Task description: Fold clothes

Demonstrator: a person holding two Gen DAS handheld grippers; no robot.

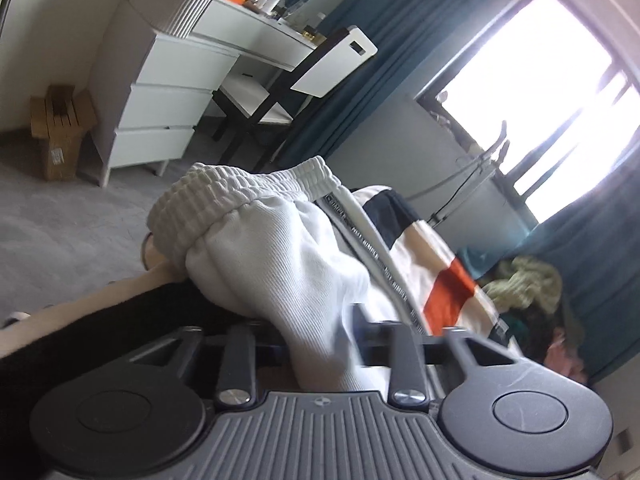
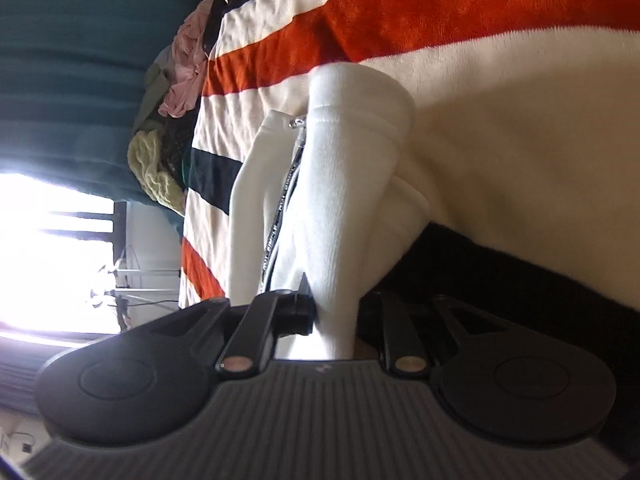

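The white sweatpants lie bunched on the striped blanket covering the bed, elastic waistband turned toward the bed's edge and the grey carpet beyond. The left gripper is clenched on the fabric below the waistband. The right gripper, rolled sideways, pinches another white fold. A clothes pile crowds the blanket's far end.

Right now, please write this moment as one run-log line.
step: fold in progress | left gripper: shut on white zip sweatshirt | right gripper: shut on same sweatshirt | surface: striped blanket | clothes pile waiting
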